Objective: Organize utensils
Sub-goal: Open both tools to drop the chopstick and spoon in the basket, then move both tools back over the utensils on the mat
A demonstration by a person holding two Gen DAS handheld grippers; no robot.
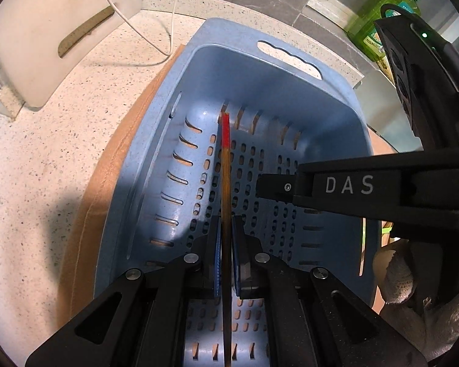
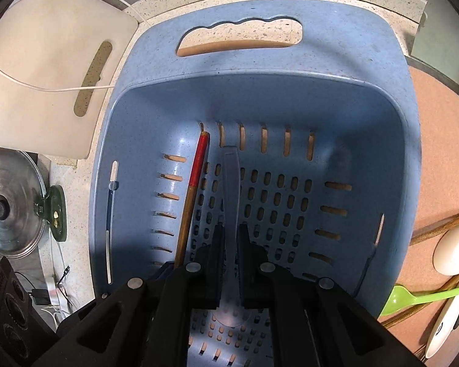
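A blue slotted basket (image 1: 290, 70) (image 2: 321, 61) sits on a tan mat. My left gripper (image 1: 226, 235) is shut on a wooden chopstick with a red end (image 1: 225, 165), held low inside the basket along its left side; the chopstick also shows in the right wrist view (image 2: 192, 192). My right gripper (image 2: 230, 244) is shut on a clear plastic spoon (image 2: 231, 183), handle pointing toward the far wall, over the basket floor. In the left wrist view the right gripper's black body (image 1: 348, 186) reaches in from the right.
A white cutting board (image 1: 55, 30) (image 2: 46, 70) and a white cable (image 1: 168, 24) lie on the speckled counter to the left. A green soap bottle (image 1: 379, 21) stands at the back right. A pot lid (image 2: 9, 211) is left; a green spoon (image 2: 422, 296), white utensils and chopsticks lie right on the mat.
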